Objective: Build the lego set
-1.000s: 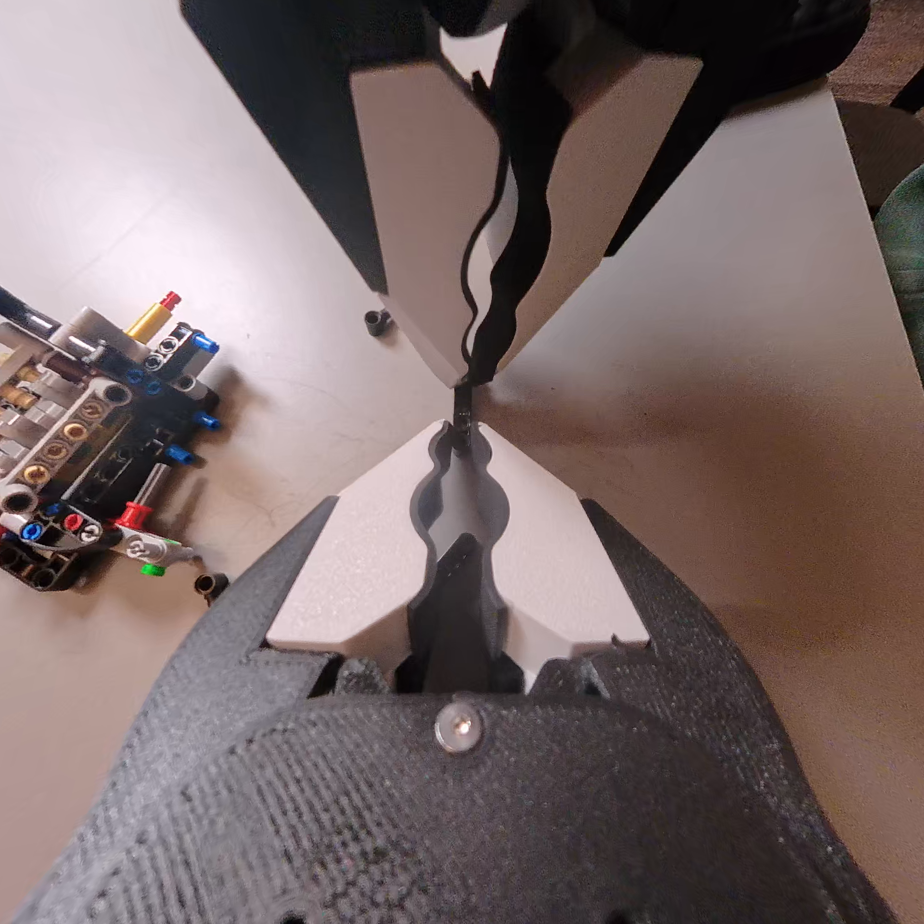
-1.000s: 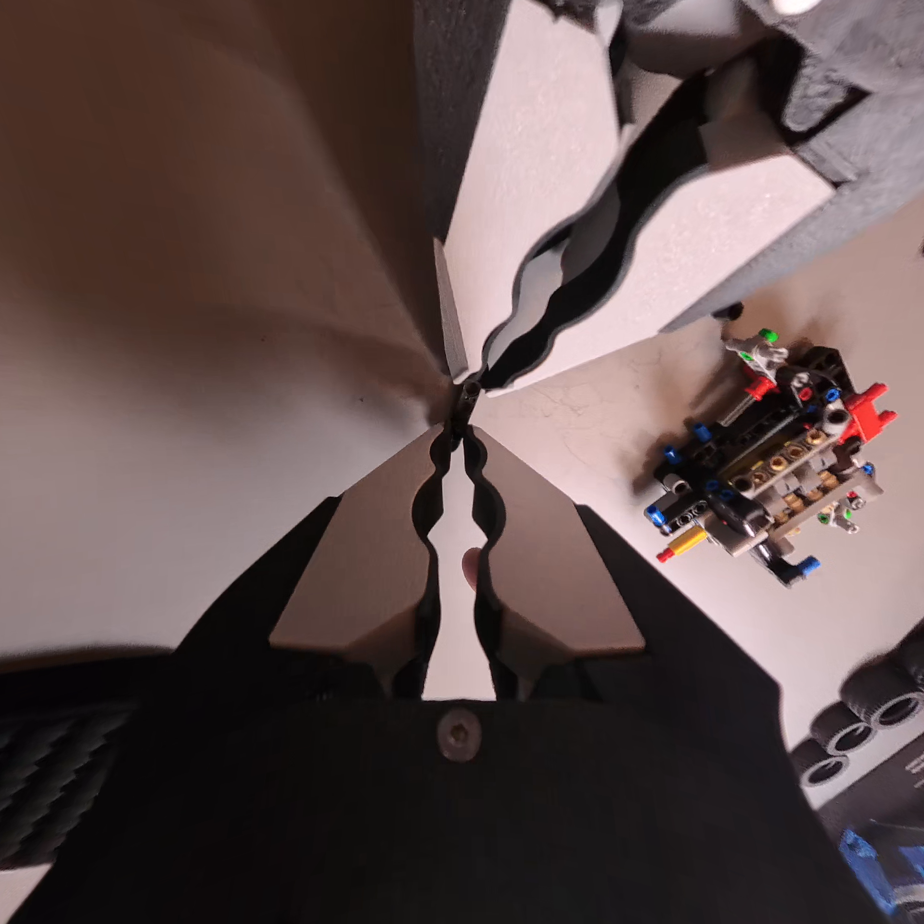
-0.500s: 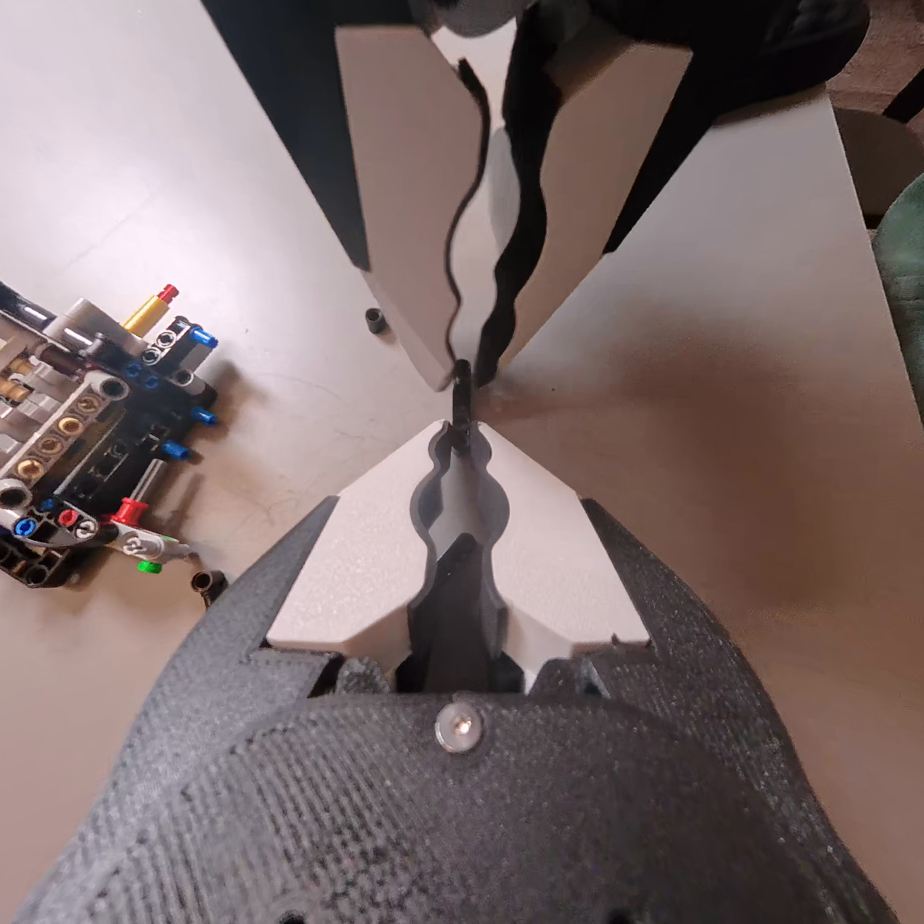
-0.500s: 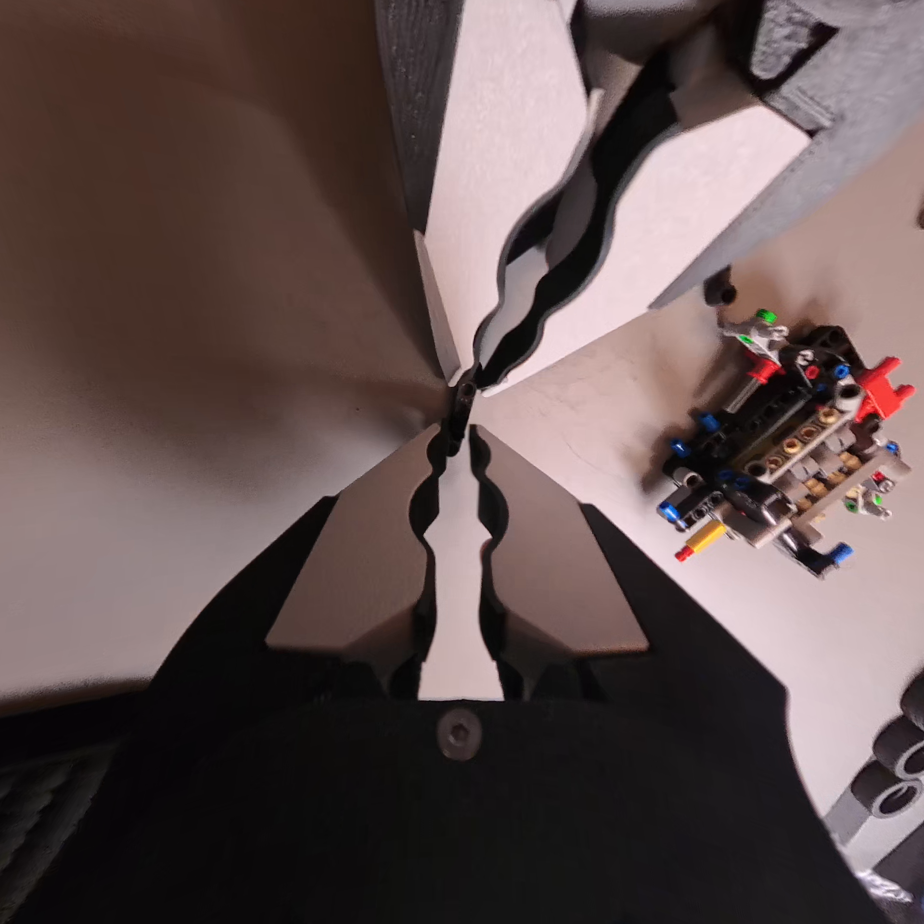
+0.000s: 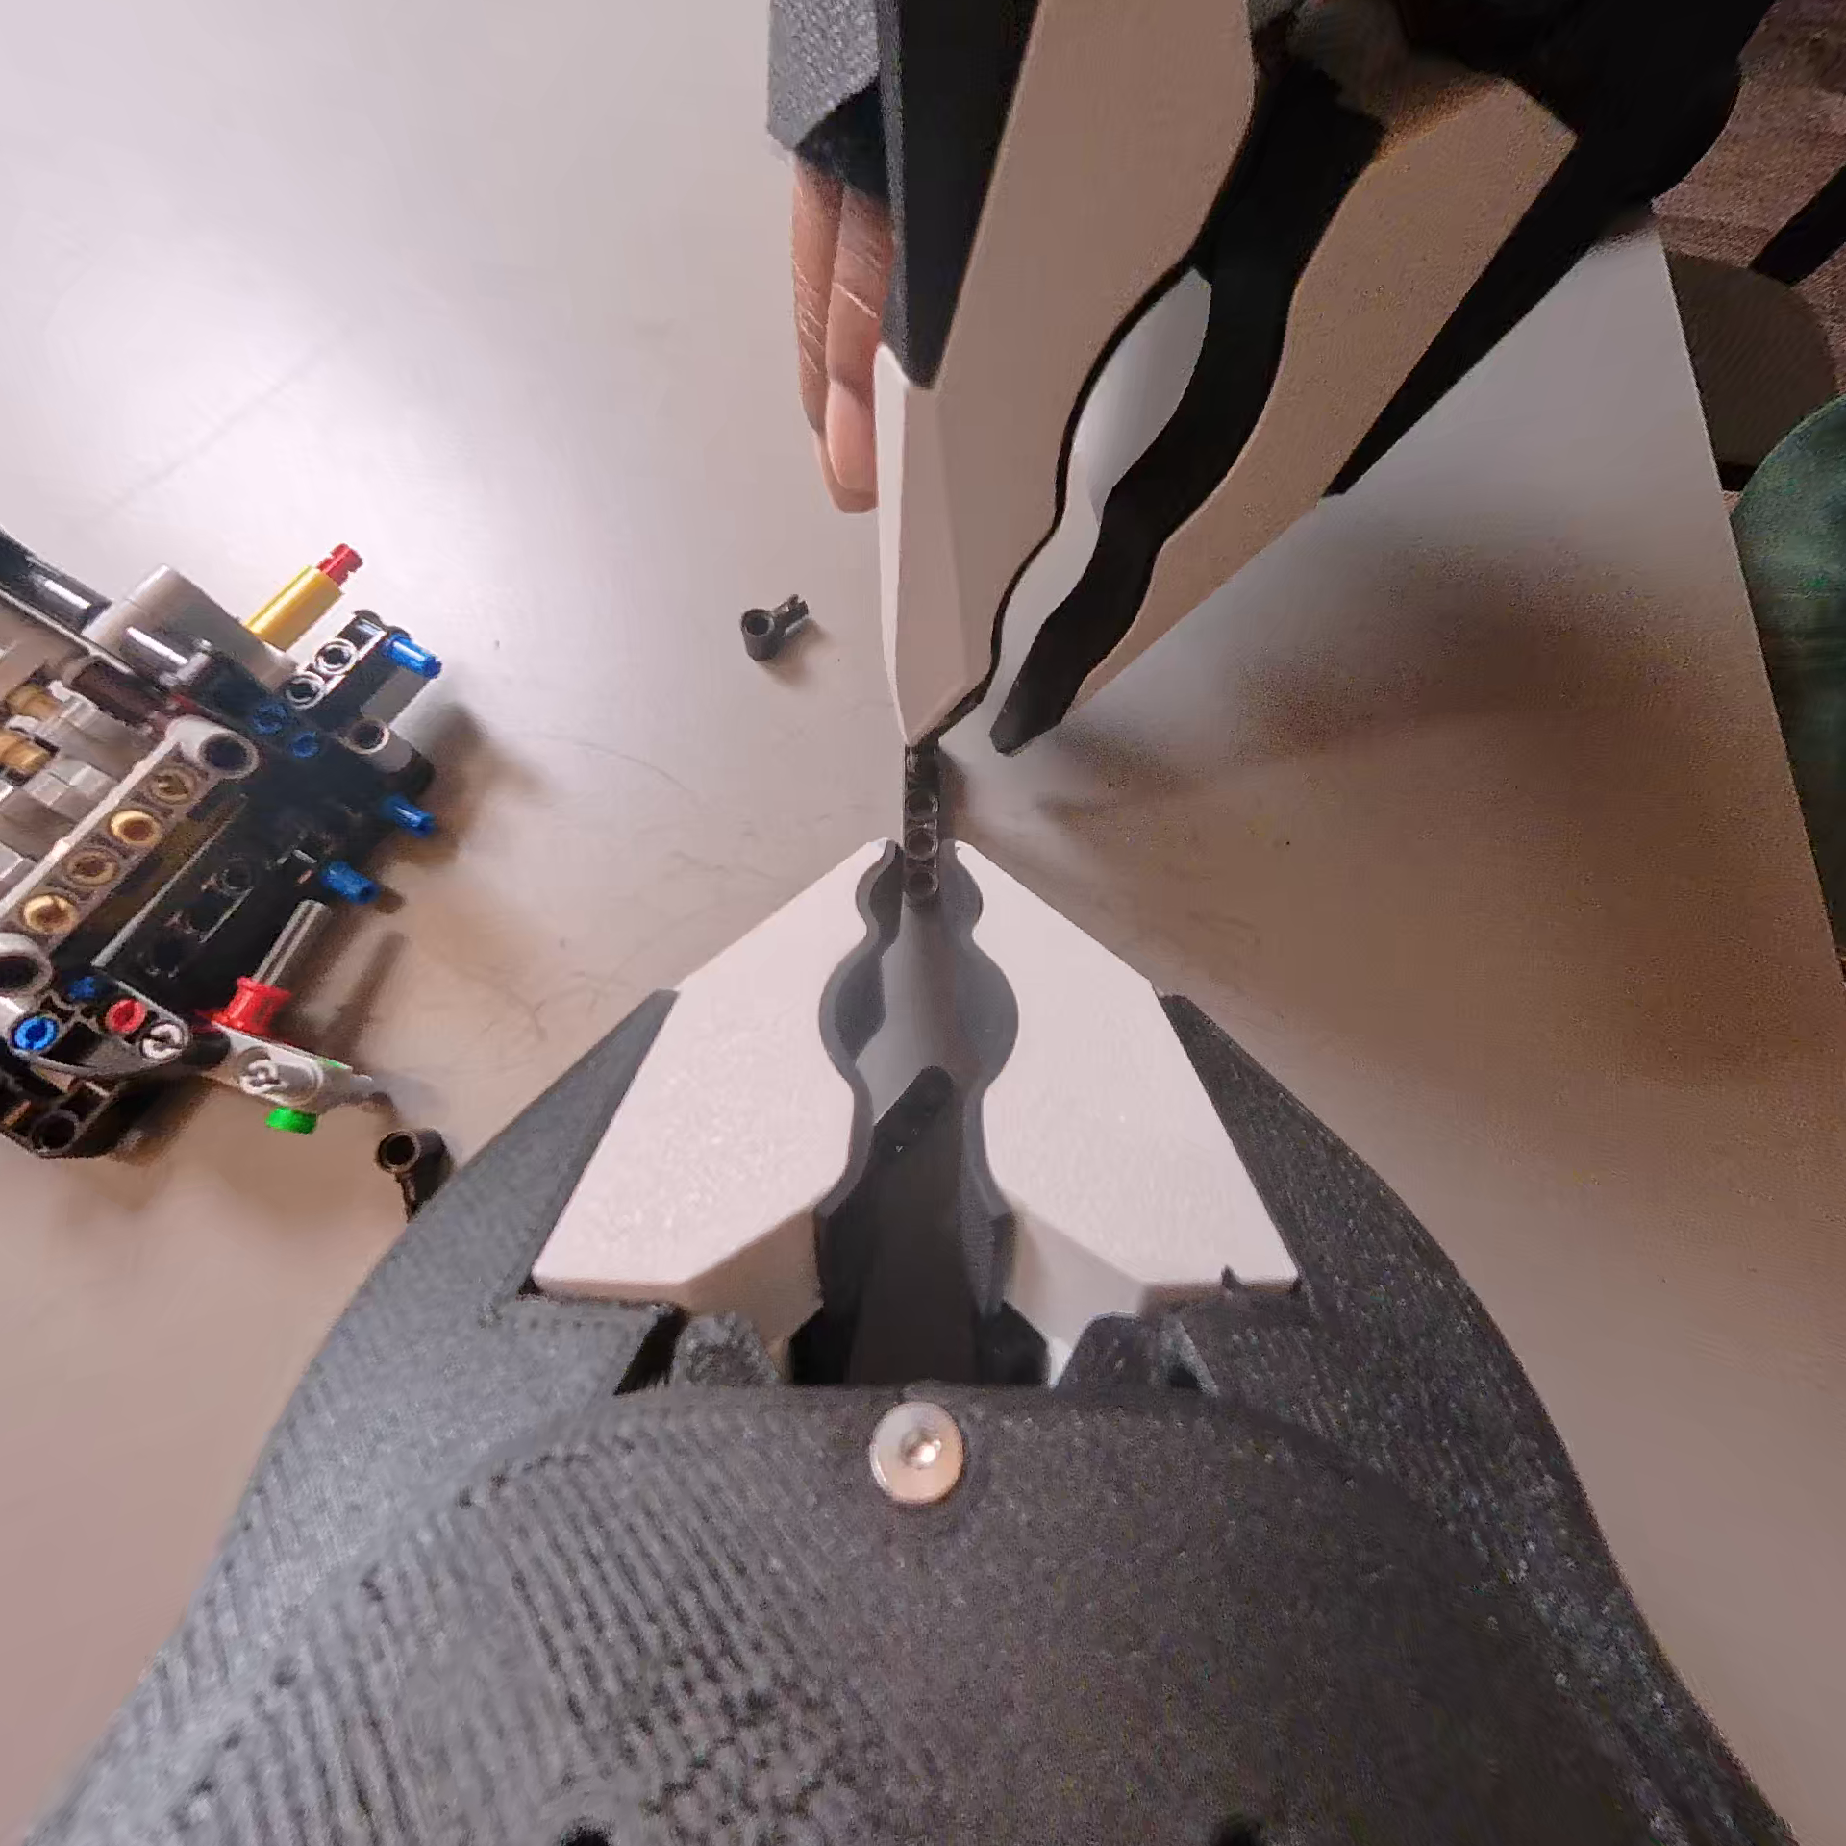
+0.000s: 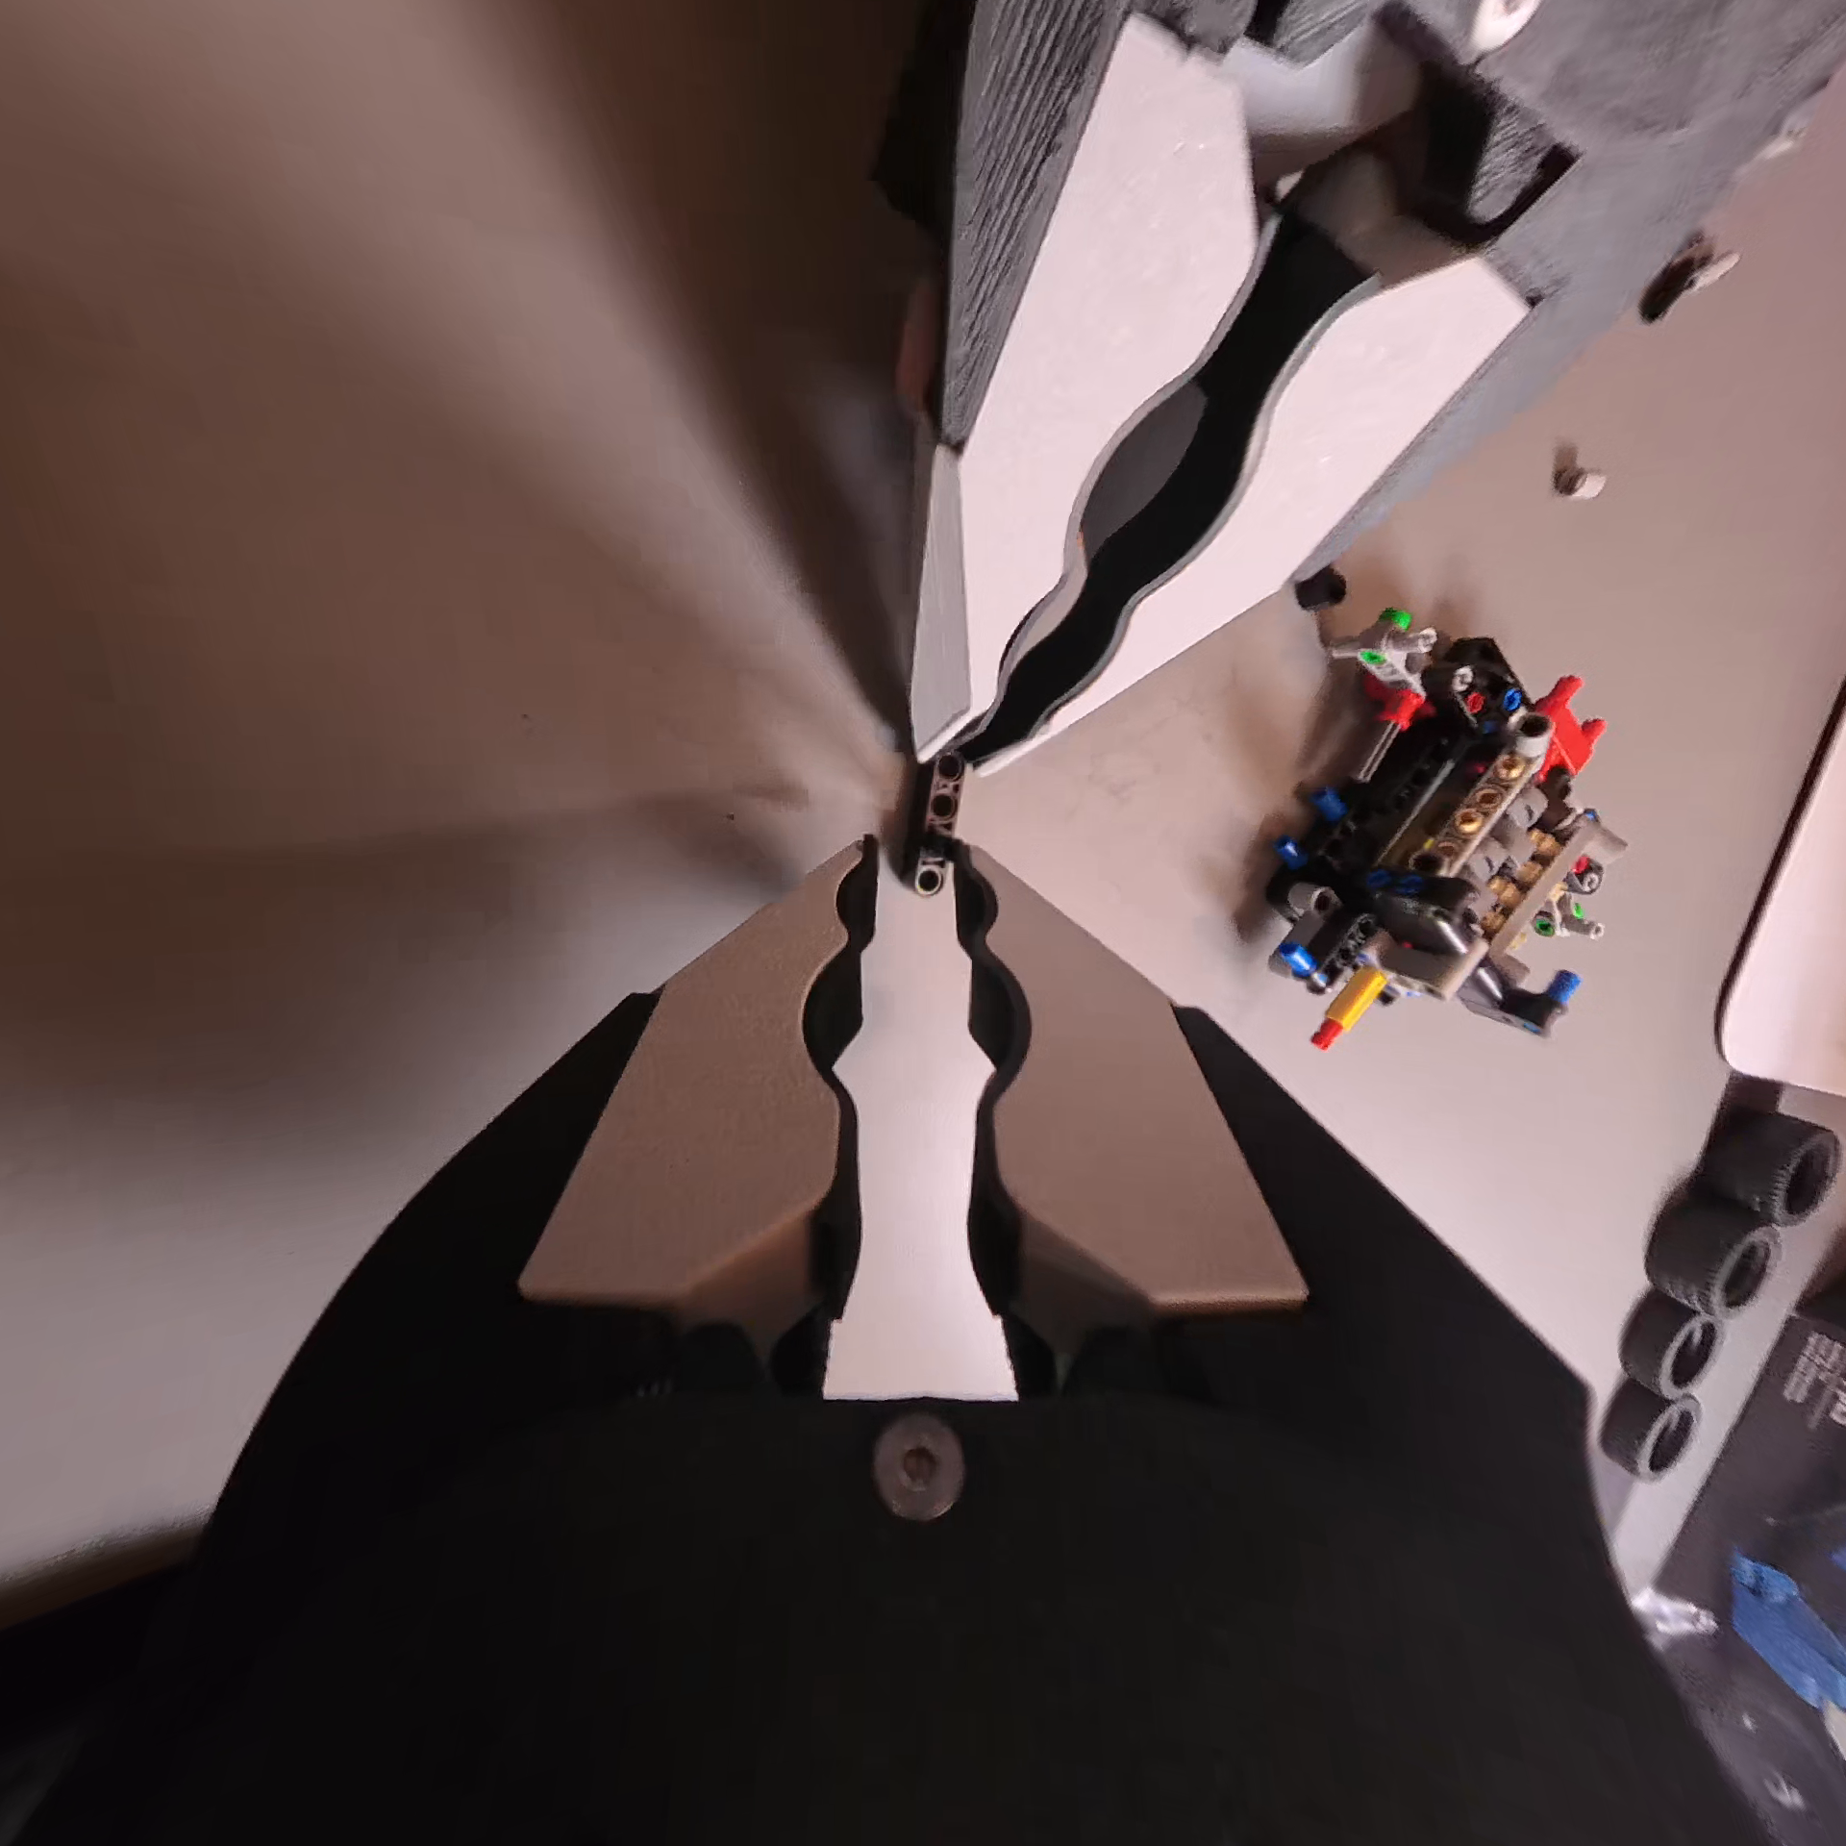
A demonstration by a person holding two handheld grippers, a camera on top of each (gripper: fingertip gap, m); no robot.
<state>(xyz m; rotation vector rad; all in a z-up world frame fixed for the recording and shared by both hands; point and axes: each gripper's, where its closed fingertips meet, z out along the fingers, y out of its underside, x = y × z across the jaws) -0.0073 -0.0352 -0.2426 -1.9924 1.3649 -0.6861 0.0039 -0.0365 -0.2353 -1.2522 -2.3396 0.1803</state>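
Our left gripper (image 5: 921, 861) has its white fingers pinched on one end of a short black Lego beam with round holes (image 5: 921, 819), held above the pale beige table (image 5: 1398, 899). Our right gripper (image 6: 914, 861) faces it tip to tip with its fingers parted, one tip touching the beam's other end. The half-built black and grey Lego model with blue, red and yellow pins (image 5: 170, 859) lies toward the table's left edge, a small black connector (image 5: 771, 629) near it.
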